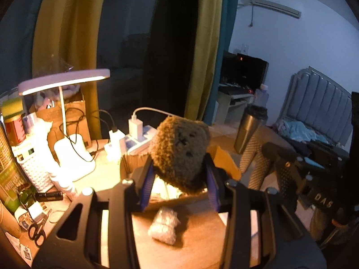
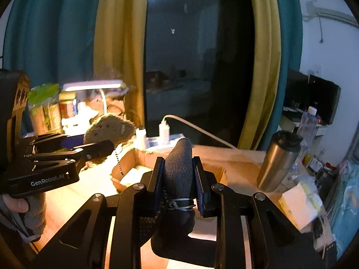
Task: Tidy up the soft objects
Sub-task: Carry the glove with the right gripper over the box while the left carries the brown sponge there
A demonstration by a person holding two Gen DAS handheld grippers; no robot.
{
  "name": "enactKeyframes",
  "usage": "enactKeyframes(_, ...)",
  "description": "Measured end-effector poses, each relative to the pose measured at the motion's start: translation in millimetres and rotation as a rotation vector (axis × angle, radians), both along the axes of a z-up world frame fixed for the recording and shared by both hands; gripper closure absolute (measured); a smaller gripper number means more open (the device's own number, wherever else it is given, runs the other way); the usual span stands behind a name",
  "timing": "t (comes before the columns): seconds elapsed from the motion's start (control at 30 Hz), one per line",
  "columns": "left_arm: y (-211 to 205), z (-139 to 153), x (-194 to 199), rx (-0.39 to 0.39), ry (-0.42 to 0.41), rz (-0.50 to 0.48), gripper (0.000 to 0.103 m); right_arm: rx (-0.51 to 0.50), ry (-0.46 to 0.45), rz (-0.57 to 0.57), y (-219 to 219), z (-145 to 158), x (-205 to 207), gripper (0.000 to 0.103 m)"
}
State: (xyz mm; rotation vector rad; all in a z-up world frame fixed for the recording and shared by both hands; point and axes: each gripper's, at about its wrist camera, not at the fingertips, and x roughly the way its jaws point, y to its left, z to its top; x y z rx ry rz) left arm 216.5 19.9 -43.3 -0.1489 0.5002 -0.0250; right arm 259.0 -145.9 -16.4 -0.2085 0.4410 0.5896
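**Two grippers loaded, both over the box**

Left gripper [image 1: 179, 174] clamps a brown plush toy [image 1: 180, 152] between its blue pads [image 1: 147, 183], held above the open cardboard box [image 1: 226, 163]. Right gripper [image 2: 179, 177] is closed on a rolled dark mesh fabric [image 2: 178, 170], bound with a thin band, also raised over the box. Crumpled plastic wrap [image 1: 165, 226] lies on the table [image 1: 197, 242] nearer than the box. Steel tumbler [image 2: 278, 161] stands to the right; desk lamp [image 1: 65, 80] is lit at left.
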Motion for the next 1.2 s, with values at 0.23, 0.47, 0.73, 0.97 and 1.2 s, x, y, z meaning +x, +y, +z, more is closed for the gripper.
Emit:
enactKeyframes(0.23,6,10,17,-0.003,-0.022,0.007,0.061,0.009,-0.038,-0.013,-3,18,19,0.076)
enactKeyframes(0.47,14,4,40,-0.011,-0.008,0.005,0.061,0.006,-0.017,-0.008,6,11,40,0.076)
enactKeyframes(0.73,20,-22,66,-0.026,0.055,0.006,0.061,-0.011,0.042,0.017,25,-13,67,0.076)
enactKeyframes(0.97,22,-51,92,-0.026,0.120,0.005,0.061,-0.028,0.105,0.034,38,-41,92,0.076)
enactKeyframes(1.2,19,-86,116,-0.011,0.196,-0.015,0.061,-0.044,0.184,0.040,47,-74,118,0.076)
